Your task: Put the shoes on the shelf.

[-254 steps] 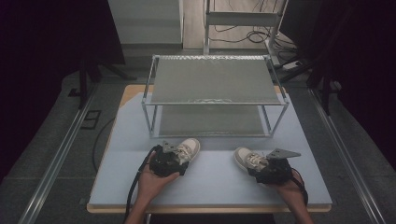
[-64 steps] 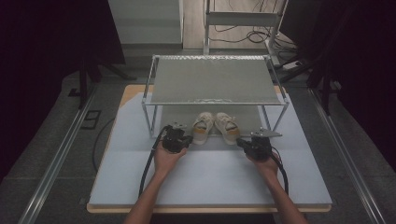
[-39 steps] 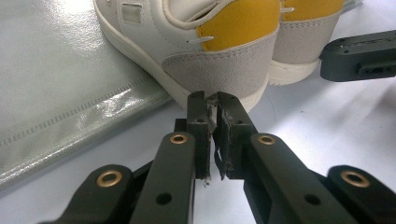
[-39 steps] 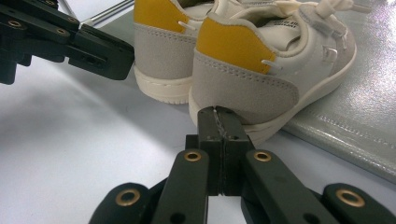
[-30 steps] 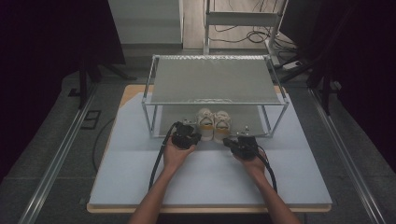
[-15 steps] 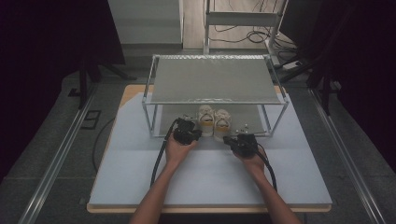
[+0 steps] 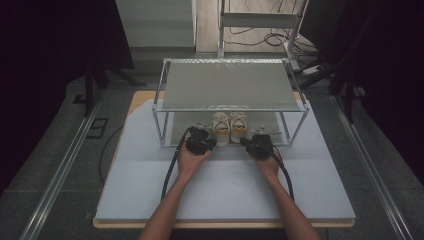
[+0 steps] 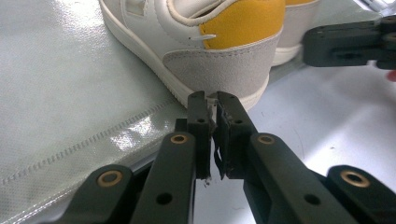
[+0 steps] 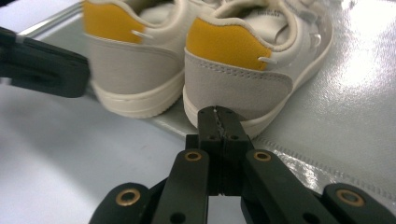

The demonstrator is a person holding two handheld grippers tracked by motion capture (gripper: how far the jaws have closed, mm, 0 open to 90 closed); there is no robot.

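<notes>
1. Two cream sneakers with yellow heel tabs sit side by side on the lower level of a metal-framed rack (image 7: 232,107), toes pointing away from the person, heels at the rack's front edge.
2. The left sneaker (image 7: 219,128) and the right sneaker (image 7: 238,127) almost touch each other, a neat pair, as shoes are usually stored.
3. The rack stands on a pale blue-grey table (image 7: 225,190); its lower shelf is a shiny grey sheet (image 8: 70,93), and its upper shelf has nothing on it.
4. The left gripper (image 7: 201,142), held in the person's left hand, has its jaws pressed together with nothing between them. Its tips rest at the heel sole of the left sneaker (image 8: 219,60), likely so the closed jaws work as a blunt pusher.
5. The right gripper (image 7: 258,145) is the same: jaws pressed together, holding nothing, tips against the heel sole of the right sneaker (image 9: 243,70).
6. Whether each tip truly touches the rubber or sits just short of it is hard to judge from these angles.
7. Both shoes look close to fully placed, with each heel just at the shelf's front edge.
</notes>
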